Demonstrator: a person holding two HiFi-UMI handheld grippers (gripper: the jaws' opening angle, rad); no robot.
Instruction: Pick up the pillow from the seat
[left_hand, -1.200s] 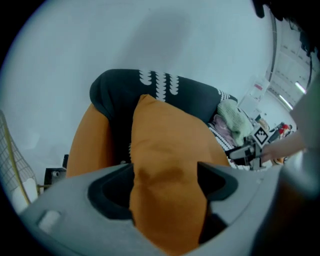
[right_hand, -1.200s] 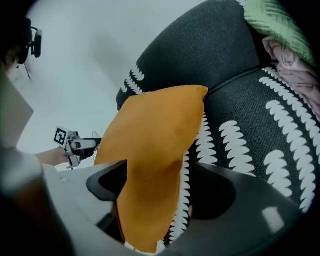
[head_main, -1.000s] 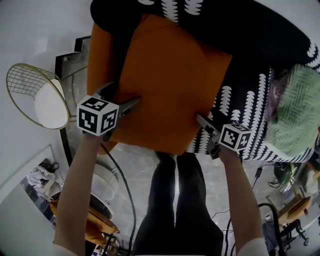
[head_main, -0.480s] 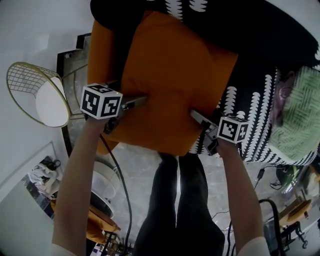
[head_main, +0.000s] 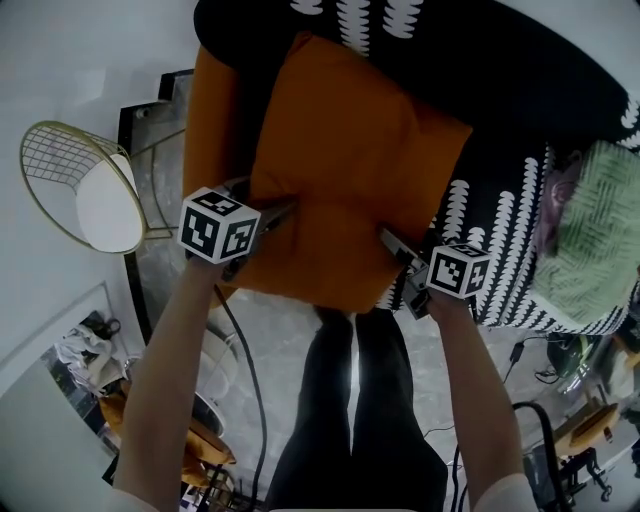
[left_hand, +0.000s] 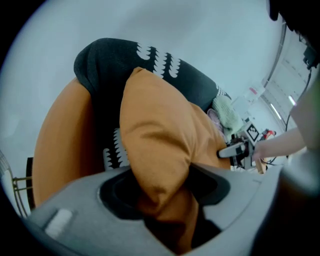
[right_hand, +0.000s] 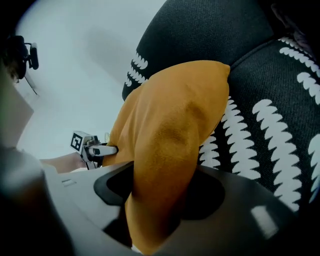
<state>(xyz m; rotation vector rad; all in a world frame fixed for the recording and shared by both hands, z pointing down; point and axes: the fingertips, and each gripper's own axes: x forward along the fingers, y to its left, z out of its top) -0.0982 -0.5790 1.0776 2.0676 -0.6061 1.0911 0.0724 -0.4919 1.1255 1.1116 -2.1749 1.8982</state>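
An orange pillow (head_main: 350, 170) leans against the black seat with white markings (head_main: 520, 120), inside the chair's orange shell (head_main: 212, 110). My left gripper (head_main: 285, 207) holds the pillow's left edge and my right gripper (head_main: 385, 235) its lower right edge. In the left gripper view the pillow's edge (left_hand: 160, 130) bunches between the closing jaws of the left gripper (left_hand: 165, 192). The right gripper view shows the pillow's fabric (right_hand: 175, 130) squeezed the same way in the closing jaws of the right gripper (right_hand: 155, 200). Each view also shows the other gripper at the far side.
A gold wire stool with a white pad (head_main: 85, 190) stands to the left of the chair. A green knitted cloth (head_main: 590, 240) lies on the seat's right side. The person's legs (head_main: 350, 400) stand just in front, with cables (head_main: 245, 370) on the floor.
Both grippers have slid further onto the pillow's edges and drawn closer together. Their jaws have narrowed around the fabric. The pillow stays against the seat.
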